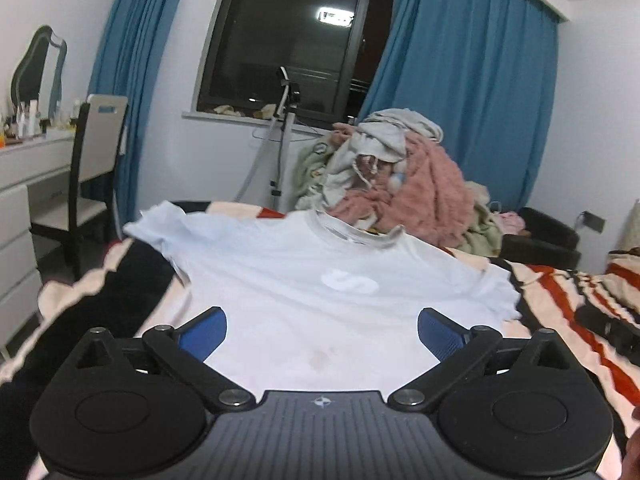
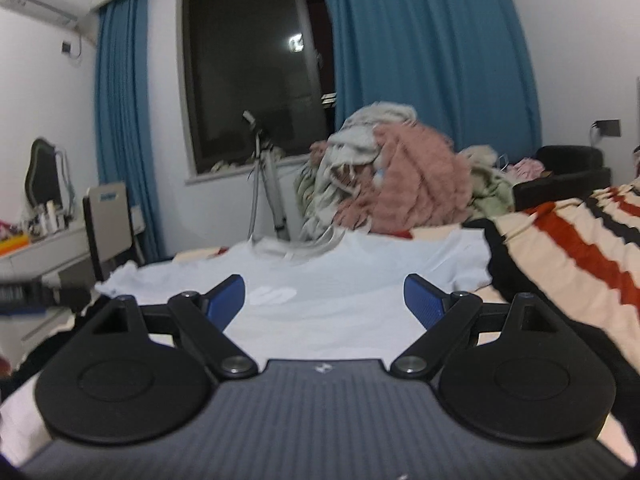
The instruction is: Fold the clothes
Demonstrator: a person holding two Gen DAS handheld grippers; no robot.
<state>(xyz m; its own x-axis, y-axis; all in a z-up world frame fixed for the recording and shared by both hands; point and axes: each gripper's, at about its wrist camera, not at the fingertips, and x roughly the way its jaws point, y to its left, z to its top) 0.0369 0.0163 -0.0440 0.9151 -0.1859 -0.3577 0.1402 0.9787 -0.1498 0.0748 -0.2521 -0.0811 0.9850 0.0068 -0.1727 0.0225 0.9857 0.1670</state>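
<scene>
The left gripper (image 1: 322,334) is showing a dark grey ribbed body with a small white emblem near its front edge. Two round black discs are sitting on its sides, and black linkage arms with silver round screws are carrying fingers (image 1: 208,334) with blue textured pads. The right gripper (image 2: 324,302) is looking the same: ribbed grey housing, black discs, silver screws, blue pads.

Both wrist cameras are sitting low over the bed (image 1: 560,292), each looking forward along its own tongs toward the window (image 1: 288,32) and blue curtains (image 1: 472,80). The left view is tilting down more, close over the pale T-shirt (image 1: 320,272); the right is looking flatter. Both are sharing the shirt, the clothes pile (image 2: 400,176) and the chair (image 2: 108,216)
</scene>
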